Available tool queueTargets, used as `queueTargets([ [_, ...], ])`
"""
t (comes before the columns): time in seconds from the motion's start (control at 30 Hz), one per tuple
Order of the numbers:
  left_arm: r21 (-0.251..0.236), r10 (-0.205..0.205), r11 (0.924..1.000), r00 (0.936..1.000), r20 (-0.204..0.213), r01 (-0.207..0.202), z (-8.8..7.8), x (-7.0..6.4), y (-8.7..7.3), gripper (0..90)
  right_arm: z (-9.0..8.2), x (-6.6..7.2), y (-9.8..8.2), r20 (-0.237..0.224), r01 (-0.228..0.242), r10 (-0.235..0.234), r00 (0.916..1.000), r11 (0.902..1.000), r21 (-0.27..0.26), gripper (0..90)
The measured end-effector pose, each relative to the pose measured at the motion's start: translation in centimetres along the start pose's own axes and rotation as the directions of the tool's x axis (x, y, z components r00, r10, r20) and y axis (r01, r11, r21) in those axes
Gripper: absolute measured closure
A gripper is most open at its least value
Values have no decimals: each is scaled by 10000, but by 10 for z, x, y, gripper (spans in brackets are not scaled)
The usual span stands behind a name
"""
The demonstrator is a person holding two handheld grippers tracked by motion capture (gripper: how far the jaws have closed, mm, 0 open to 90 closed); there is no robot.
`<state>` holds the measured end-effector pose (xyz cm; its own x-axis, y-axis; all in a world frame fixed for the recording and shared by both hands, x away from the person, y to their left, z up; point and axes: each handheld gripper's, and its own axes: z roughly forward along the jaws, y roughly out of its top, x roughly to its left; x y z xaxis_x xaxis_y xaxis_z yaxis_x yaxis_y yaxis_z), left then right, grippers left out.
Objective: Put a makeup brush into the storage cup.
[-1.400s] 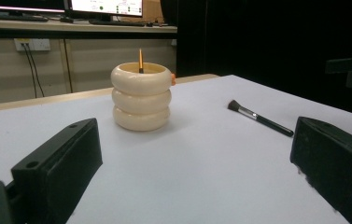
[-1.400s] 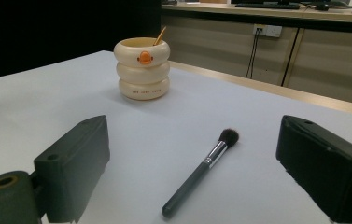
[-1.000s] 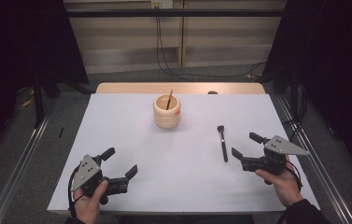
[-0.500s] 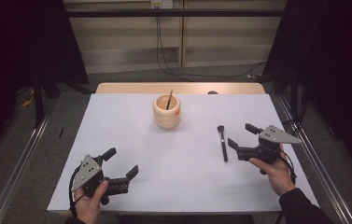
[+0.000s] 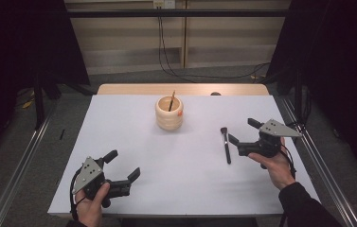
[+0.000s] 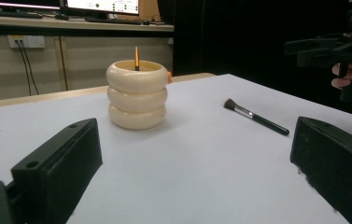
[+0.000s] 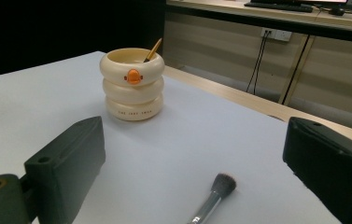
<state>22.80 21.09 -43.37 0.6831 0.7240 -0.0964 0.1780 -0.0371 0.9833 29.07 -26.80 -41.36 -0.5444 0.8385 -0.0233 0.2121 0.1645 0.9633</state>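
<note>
Presumably approach phase: right gripper (image 5: 242,131), jaws wide, empty, near black-handled makeup brush (image 5: 225,144) on white bench (image 5: 119,123); straddle handle mid-length, square, then close. Left gripper (image 5: 121,164) likewise wide, empty.

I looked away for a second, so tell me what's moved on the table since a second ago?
The right gripper moved forward and inward toward the brush, jaws open, nothing taken hold of. The left gripper stayed at the near left, open. The brush and the cup, with its stick inside, lie as they were.
</note>
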Motion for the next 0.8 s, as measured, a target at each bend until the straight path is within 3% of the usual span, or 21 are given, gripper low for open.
queueTargets([
  [0.17,-20,-4,10000,10000,46,4,0,0,0,20,5,-5,3,68,-90,89,9999,9998,182,61],
  [0.3,-8,50,10000,10000,30,-50,0,0,0,20,8,-8,10,75,-142,143,9999,9999,-62,79],
  [0.8,-25,35,10000,10000,48,-34,-1,1,0,20,34,-17,16,150,-306,300,9994,9986,427,112],
])
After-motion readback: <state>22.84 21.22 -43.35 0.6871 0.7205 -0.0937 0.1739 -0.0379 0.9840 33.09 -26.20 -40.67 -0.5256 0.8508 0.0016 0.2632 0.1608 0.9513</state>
